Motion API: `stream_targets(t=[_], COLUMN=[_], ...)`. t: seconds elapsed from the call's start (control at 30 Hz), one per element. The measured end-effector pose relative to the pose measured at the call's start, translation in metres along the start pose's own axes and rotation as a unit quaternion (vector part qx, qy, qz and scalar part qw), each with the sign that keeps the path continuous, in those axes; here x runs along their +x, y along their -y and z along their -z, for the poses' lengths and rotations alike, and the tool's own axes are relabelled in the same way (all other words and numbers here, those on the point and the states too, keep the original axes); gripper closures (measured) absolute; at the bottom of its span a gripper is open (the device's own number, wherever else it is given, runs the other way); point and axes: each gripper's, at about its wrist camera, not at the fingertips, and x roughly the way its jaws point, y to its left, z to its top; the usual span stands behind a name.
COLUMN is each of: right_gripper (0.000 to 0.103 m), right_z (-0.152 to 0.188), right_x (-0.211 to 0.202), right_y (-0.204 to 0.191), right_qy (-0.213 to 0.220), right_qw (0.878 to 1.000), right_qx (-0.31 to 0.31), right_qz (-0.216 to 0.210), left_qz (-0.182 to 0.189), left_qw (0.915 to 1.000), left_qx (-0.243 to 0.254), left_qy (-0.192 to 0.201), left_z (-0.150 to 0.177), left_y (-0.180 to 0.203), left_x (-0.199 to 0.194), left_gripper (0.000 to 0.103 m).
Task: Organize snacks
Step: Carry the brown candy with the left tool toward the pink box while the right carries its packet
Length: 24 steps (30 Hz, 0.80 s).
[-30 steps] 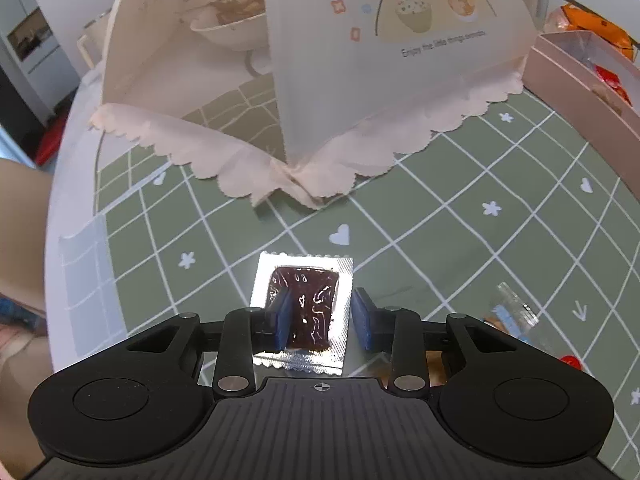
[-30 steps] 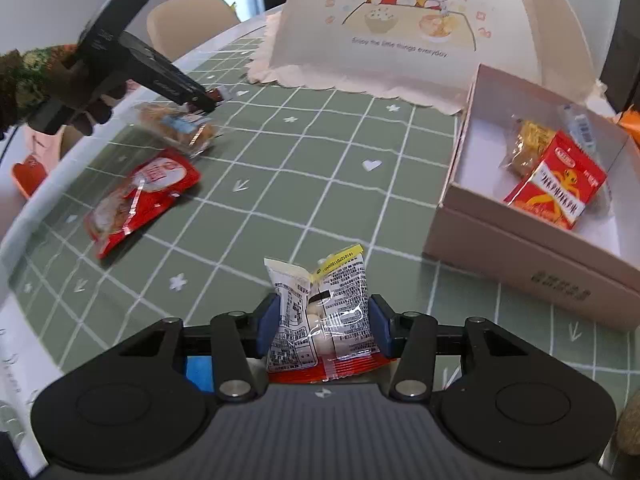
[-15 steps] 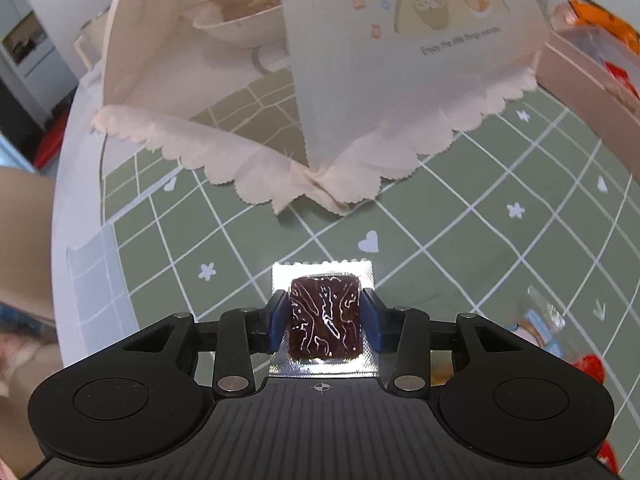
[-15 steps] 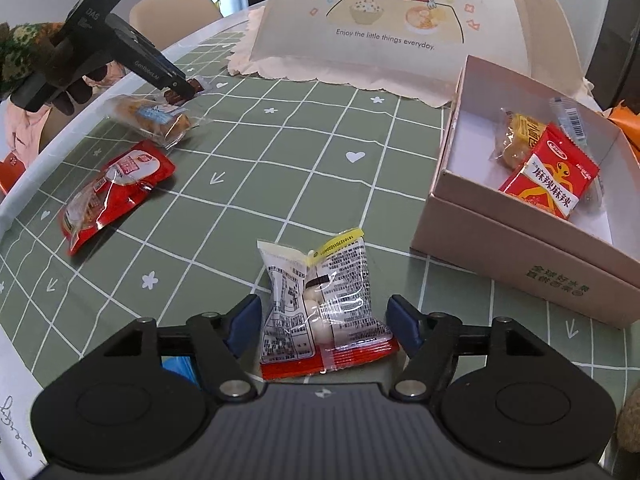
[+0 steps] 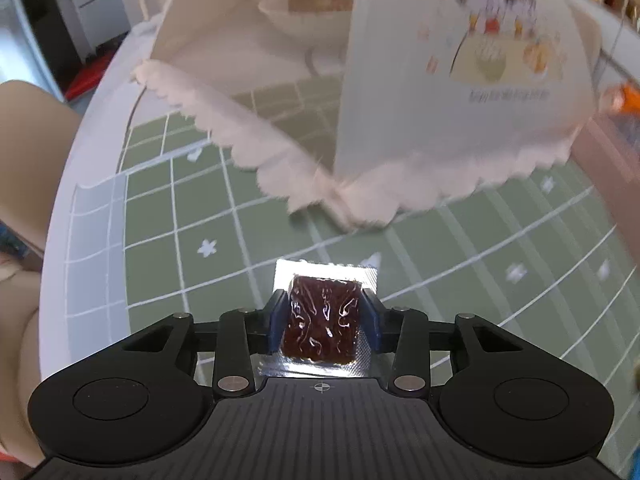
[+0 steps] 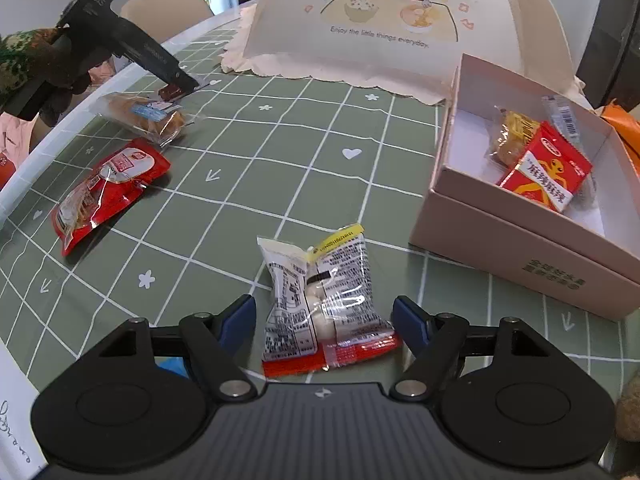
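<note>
Left gripper (image 5: pixel 324 322) jaws clamp one brown snack (image 5: pixel 320 326); right gripper (image 6: pixel 324 320) jaws spread around one white packet (image 6: pixel 320 300); box (image 6: pixel 520 248) holds three.

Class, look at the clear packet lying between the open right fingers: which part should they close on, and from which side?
Grip the packet across its plump middle, coming from above with the right gripper. It lies flat on the table, lengthwise along the fingers, so its long sides face the pads, and the flat sealed ends offer less to hold.

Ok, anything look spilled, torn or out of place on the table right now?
Nothing spilled or torn. Three packets lie outside the pink box: white snack packet between the open right gripper, red packet, bread packet.
</note>
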Motion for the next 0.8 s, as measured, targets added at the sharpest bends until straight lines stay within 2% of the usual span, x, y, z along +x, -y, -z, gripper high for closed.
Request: stream_targets(t=[0.17,0.27,0.37,0.47,0.5,0.57,0.63,0.67,0.73,0.8], right_gripper=[0.027,0.027,0.027,0.025,0.024,0.024,0.024,0.024,0.024,0.026], right_z=[0.004,0.010,0.013,0.014,0.012,0.008,0.001,-0.001,-0.006,-0.007], right_x=[-0.019,-0.028,-0.035,-0.041,-0.040,-0.035,-0.024,-0.018,-0.004,0.005], right_y=[0.006,0.011,0.015,0.016,0.015,0.014,0.011,0.009,0.003,0.001], right_qy=[0.017,0.022,0.027,0.041,0.044,0.042,0.037,0.034,0.025,0.013], right_qw=[1.000,1.000,1.000,0.999,0.999,0.999,0.998,0.998,0.998,0.998], right_qx=[-0.002,0.007,0.010,-0.009,-0.018,-0.031,-0.040,-0.043,-0.051,-0.054], right_qz=[0.009,0.012,-0.002,-0.015,-0.014,-0.015,-0.022,-0.024,-0.022,-0.024], left_qz=[0.054,0.095,0.116,0.100,0.096,0.110,0.123,0.122,0.104,0.098], left_qw=[0.9949,0.9895,0.9856,0.9824,0.9802,0.9711,0.9653,0.9669,0.9755,0.9784], left_qx=[-0.061,-0.083,-0.110,-0.155,-0.173,-0.211,-0.228,-0.221,-0.189,-0.177], left_qy=[0.059,0.071,0.056,0.027,0.016,-0.012,-0.031,-0.036,-0.043,-0.043], left_z=[-0.002,0.021,0.062,0.107,0.122,0.145,0.159,0.163,0.166,0.166], left_y=[0.029,0.066,0.101,0.128,0.134,0.145,0.153,0.161,0.179,0.189], left_x=[-0.059,-0.091,-0.104,-0.109,-0.110,-0.111,-0.114,-0.116,-0.121,-0.127], left_gripper=[0.060,0.060,0.060,0.060,0.060,0.060,0.060,0.061,0.061,0.061])
